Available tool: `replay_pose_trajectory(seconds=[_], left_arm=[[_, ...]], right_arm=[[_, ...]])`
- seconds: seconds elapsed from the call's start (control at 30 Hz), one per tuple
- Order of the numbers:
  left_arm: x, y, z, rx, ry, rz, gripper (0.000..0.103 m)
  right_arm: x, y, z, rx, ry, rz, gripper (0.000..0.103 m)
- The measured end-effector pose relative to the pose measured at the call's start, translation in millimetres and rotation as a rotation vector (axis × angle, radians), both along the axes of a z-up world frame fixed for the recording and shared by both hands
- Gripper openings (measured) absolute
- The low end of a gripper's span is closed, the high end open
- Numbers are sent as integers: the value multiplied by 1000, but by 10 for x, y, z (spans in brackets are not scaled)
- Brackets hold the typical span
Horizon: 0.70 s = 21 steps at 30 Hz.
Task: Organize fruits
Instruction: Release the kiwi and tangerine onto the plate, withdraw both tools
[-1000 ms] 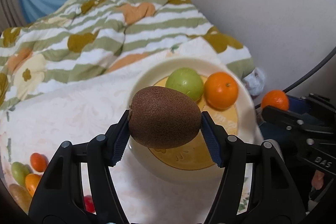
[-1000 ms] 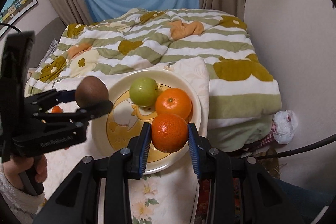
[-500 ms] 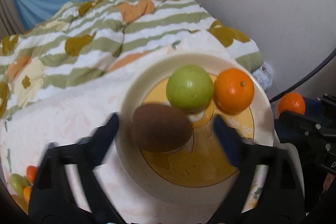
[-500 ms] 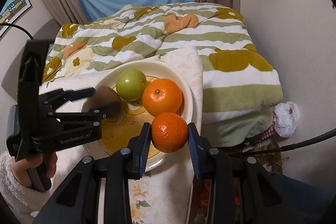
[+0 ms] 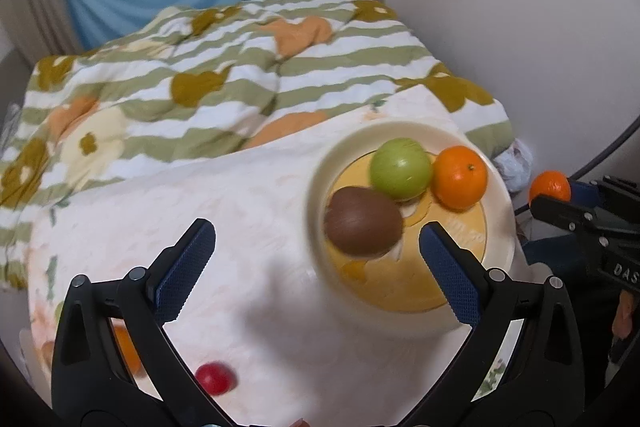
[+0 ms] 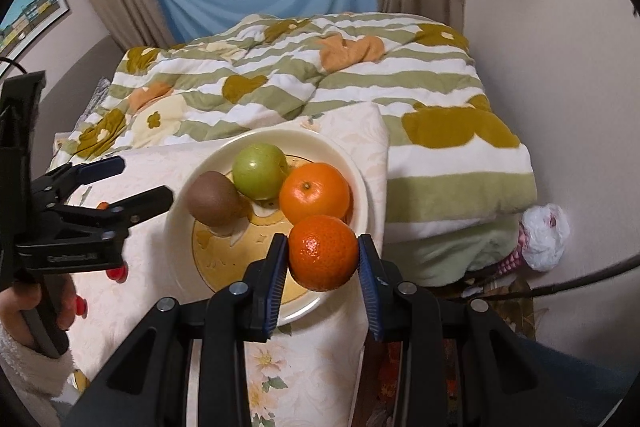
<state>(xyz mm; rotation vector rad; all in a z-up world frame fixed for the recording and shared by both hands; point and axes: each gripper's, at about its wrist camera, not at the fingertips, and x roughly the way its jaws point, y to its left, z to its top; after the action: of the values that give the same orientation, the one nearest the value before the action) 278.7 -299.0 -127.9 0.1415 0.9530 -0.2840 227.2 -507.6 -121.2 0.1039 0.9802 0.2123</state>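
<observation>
While the left tool (image 5: 316, 259) stands released beside the plate (image 6: 362, 183) holding the kiwi (image 6: 214, 201), the right tool (image 6: 323, 269) clenches a mandarin (image 6: 323, 253) above the rim, so placement requires lowering it into free plate space before release.

The kiwi (image 5: 362, 221) and plate (image 5: 320, 235) in the left wrist view are smeared by motion blur. An orange fruit (image 5: 127, 347) near the cloth's near-left corner is mostly hidden behind the left gripper's (image 5: 316, 267) finger. In the right wrist view, the held mandarin (image 6: 323, 251) covers the plate's near rim.
</observation>
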Motion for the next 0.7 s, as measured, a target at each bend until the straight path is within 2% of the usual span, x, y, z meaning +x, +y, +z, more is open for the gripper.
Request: replay_pose_trajectory(seconds=[0.2,0.4,0.7], left_arm=[[-193,315,83,19,0,94,103],[-349,614,74,-10,13,178,103],[-495,841,-64,-37,54,252,103]], right_arm=[[77,119,-115,-12,1,96,32],[111,318,-299,-57,8,208,32],[159,407,-460,-96,21,224,32]])
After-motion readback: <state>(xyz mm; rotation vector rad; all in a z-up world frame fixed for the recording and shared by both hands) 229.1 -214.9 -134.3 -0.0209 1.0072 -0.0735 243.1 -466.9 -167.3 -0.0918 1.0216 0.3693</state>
